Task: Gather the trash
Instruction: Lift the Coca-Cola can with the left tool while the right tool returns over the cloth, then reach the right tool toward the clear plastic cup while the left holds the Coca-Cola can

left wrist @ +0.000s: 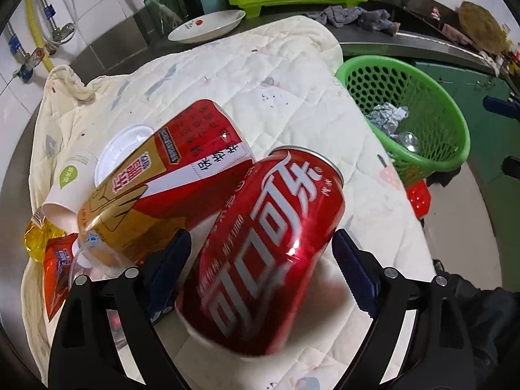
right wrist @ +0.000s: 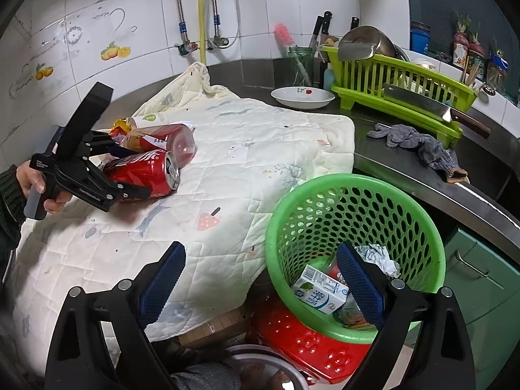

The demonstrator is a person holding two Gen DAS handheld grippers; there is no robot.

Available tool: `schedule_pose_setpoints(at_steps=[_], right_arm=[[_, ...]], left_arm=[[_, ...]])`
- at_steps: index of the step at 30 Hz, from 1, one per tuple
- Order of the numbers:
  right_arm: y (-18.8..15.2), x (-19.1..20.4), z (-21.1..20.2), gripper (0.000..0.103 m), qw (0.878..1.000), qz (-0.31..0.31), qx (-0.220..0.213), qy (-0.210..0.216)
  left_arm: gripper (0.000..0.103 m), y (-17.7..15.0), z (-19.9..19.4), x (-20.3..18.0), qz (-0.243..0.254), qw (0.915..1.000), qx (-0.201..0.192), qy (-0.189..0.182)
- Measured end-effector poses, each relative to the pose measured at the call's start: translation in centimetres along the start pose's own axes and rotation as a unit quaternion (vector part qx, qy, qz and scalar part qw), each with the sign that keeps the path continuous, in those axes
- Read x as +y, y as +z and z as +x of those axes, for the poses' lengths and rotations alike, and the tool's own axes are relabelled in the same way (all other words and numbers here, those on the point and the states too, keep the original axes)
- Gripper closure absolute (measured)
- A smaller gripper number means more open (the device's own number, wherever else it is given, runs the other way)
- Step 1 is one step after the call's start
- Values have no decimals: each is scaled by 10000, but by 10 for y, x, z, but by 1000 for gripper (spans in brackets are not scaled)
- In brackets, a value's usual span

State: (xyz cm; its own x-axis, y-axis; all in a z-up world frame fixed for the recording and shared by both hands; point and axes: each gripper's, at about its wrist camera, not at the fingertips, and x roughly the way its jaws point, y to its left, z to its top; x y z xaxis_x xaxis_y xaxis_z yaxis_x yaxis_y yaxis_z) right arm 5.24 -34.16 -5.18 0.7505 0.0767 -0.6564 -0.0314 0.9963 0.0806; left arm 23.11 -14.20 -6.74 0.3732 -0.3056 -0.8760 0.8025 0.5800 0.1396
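The left gripper point(left wrist: 260, 279) stands with its fingers point(left wrist: 170, 269) spread wide on either side of a red cola can point(left wrist: 269, 253). The can lies on its side on the quilted cloth point(left wrist: 276, 74) that covers the worktop point(right wrist: 406, 159). A gap shows at the right finger; whether the left finger touches the can cannot be told. In the right wrist view a hand point(right wrist: 35, 182) holds this gripper at the left edge of the cloth.

Just beside the can lies a red-and-gold bottle point(left wrist: 156, 182), also on its side. Behind it are a white paper cup point(left wrist: 70, 185) and a yellow and red wrapper point(left wrist: 48, 253).

The right gripper point(right wrist: 260, 279) is released, its fingers point(right wrist: 162, 279) wide apart with nothing between them. It hangs over the near edge of the cloth and the rim of a green basket point(right wrist: 351, 201). The basket stands on a red stool point(right wrist: 308, 341) beside the worktop and holds a small milk carton point(right wrist: 320, 292) and crumpled foil point(right wrist: 373, 253).

A white dish point(right wrist: 302, 97) and a green dish rack point(right wrist: 399, 87) stand at the back of the worktop.
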Motion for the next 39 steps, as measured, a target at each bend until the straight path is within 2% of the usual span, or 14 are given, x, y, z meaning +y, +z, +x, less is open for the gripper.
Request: schedule_pose_setpoints(at_steps=[7, 10, 18, 22, 29, 39], right_arm=[[-2, -1, 6, 12, 10000, 33, 62, 28], [-3, -1, 9, 12, 9999, 45, 87, 52], [5, 8, 15, 12, 9996, -116, 97, 229], [15, 12, 21, 12, 9989, -152, 131, 423], [40, 26, 43, 12, 9963, -408, 238, 723], [86, 86, 80, 12, 9843, -1460, 335, 936]], left_arm=[[20, -4, 3, -6, -20, 9999, -99, 70], [22, -7, -1, -5, -163, 9997, -196, 35], [26, -26, -17, -6, -807, 9954, -447, 252], [26, -42, -33, -7, -1121, 9910, -552, 487], [27, -69, -72, -4, -1600, 9808, -973, 538], [27, -108, -101, 13, -2267, 9627, -1252, 777]])
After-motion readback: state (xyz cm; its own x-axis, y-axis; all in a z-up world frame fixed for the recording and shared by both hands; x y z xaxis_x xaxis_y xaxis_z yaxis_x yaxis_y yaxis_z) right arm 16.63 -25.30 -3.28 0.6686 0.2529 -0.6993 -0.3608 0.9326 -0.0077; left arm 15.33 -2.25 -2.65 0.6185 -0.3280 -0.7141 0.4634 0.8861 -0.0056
